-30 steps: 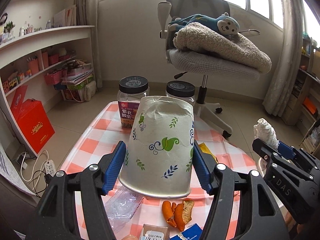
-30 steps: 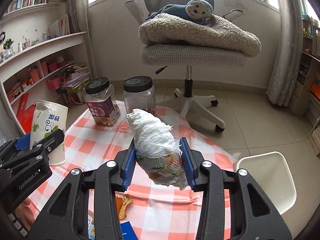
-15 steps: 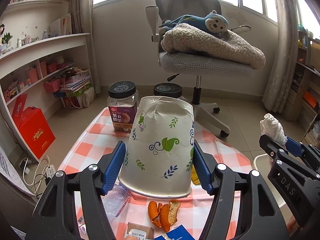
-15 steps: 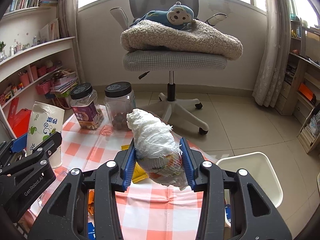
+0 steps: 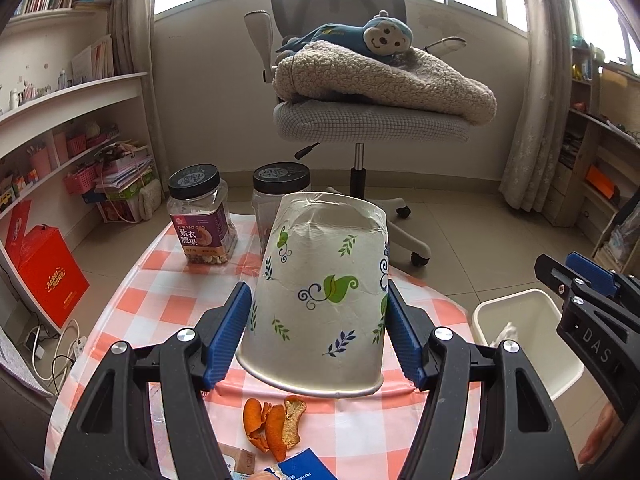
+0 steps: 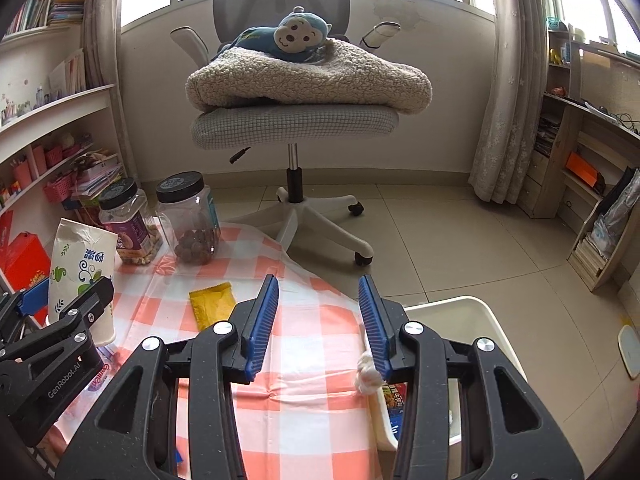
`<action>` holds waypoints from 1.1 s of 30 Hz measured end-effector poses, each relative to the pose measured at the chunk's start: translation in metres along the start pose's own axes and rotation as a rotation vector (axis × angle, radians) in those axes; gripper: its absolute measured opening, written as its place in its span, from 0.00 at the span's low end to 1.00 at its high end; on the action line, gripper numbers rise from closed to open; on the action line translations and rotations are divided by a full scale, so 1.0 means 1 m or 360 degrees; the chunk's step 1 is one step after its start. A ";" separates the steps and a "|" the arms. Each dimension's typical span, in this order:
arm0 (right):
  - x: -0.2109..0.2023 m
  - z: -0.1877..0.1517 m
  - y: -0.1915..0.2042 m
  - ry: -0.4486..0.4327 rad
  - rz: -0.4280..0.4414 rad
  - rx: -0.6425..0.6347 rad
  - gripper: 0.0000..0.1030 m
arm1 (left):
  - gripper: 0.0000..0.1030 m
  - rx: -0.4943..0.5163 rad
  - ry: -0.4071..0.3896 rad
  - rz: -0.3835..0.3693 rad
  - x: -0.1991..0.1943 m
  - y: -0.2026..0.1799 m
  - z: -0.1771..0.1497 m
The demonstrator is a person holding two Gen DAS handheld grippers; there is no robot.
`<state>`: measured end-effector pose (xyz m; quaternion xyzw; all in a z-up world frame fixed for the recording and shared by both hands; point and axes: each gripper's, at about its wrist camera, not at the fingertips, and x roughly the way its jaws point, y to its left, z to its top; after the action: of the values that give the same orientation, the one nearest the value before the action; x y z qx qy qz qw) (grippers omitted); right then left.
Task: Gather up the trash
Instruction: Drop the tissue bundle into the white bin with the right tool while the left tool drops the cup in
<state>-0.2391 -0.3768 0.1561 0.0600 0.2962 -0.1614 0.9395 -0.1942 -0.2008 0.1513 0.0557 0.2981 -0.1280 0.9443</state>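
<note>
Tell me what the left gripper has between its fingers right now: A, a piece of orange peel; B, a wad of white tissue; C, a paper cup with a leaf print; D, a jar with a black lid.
C: in the left wrist view the left gripper has its blue pads pressed against both sides of the leaf-printed paper cup, which is upside down; the orange peel lies on the tablecloth below it.

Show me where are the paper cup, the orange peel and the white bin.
paper cup (image 5: 320, 296), left wrist view, printed side wall.
orange peel (image 5: 276, 424), left wrist view, middle piece.
white bin (image 5: 520, 300), left wrist view, far rim.
</note>
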 end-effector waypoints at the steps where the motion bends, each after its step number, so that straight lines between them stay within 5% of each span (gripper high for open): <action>1: 0.001 0.000 -0.007 0.0013 -0.0013 0.0021 0.38 | 0.63 0.0004 0.0006 -0.0007 0.001 -0.003 -0.001; 15: 0.018 0.001 -0.137 0.0135 -0.0185 0.0439 0.38 | 0.63 0.0056 0.0070 -0.0092 0.014 -0.051 -0.004; 22: 0.008 -0.003 -0.193 0.0120 -0.0247 0.0641 0.49 | 0.63 0.0105 0.0085 -0.0175 0.016 -0.085 -0.008; 31: 0.000 -0.011 -0.229 0.0162 0.0036 0.0879 0.50 | 0.63 0.0108 0.0144 -0.0225 0.022 -0.104 -0.012; 33: -0.002 -0.011 -0.231 0.0150 0.0019 0.0908 0.60 | 0.63 0.0092 0.0173 -0.0262 0.024 -0.104 -0.009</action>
<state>-0.3249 -0.5915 0.1442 0.3311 0.2817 -0.2299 0.8707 -0.2089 -0.3045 0.1267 0.0651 0.3488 -0.2105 0.9109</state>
